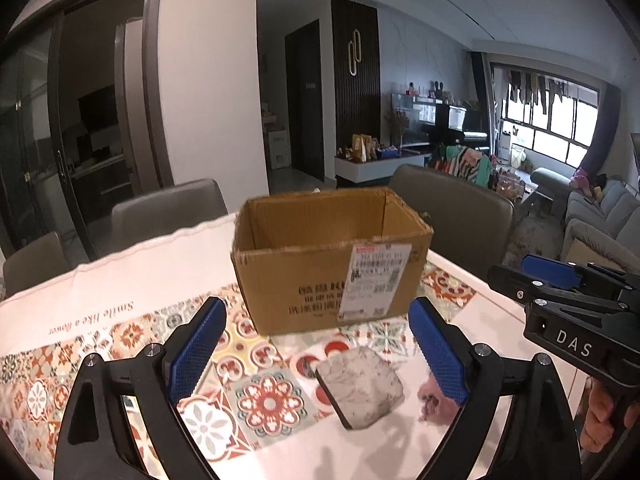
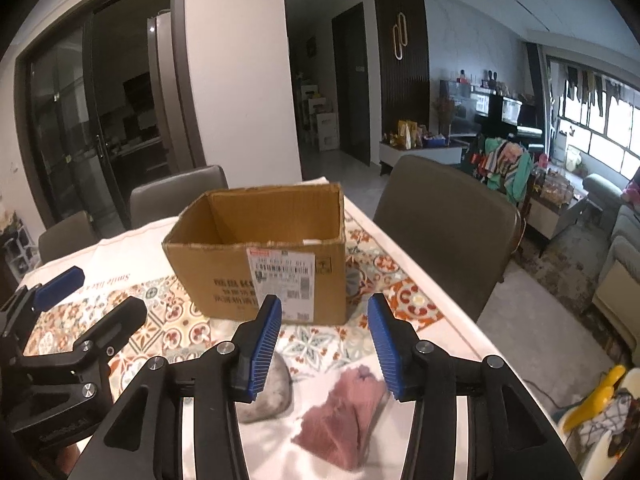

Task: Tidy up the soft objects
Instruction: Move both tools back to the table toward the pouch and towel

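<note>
I am holding my left gripper [image 1: 318, 350] wide open and empty above the grey sponge block [image 1: 360, 386]; my right gripper [image 2: 324, 346], likewise agape, hovers over the pink cloth [image 2: 344, 420]. Both lie before the empty cardboard box [image 2: 256, 256]; descending squarely should prevent slipping.

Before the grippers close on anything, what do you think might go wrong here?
1. The sponge and pink cloth lie close together, so the open left gripper and right gripper may collide.
2. The limp cloth may slip or snag on the box rim.
3. The light box may slide if bumped.
</note>
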{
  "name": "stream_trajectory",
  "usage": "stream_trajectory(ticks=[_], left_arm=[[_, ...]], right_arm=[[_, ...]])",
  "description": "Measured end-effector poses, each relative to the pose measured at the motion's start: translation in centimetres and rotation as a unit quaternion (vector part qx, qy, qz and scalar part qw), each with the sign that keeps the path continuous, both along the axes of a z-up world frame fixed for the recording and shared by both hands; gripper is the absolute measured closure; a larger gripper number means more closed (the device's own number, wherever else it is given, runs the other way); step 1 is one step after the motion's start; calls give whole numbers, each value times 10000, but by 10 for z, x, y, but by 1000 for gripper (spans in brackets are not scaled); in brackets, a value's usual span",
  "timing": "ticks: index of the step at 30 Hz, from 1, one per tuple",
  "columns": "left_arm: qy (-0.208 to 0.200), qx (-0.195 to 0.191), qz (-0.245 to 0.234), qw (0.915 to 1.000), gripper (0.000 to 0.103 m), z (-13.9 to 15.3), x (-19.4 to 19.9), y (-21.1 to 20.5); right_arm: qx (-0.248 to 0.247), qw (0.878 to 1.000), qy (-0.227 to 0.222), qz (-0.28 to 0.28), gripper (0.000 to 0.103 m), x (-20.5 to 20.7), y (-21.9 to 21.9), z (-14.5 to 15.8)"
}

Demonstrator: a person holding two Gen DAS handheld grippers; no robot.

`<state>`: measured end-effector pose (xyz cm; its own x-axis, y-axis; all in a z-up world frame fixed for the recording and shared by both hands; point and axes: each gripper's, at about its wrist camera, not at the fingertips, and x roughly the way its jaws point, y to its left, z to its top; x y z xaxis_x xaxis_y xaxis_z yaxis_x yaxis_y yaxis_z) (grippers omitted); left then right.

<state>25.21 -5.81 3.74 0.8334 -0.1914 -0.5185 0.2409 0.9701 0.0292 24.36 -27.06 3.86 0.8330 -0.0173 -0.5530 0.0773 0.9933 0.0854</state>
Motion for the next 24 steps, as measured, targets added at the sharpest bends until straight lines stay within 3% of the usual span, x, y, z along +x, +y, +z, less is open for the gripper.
stream_trajectory(ticks=[24], left_arm=[[851,408,-306,9951,9,-73,-20,-6]], right_arm=[[158,9926,1189,168,56,-23,9,-83]])
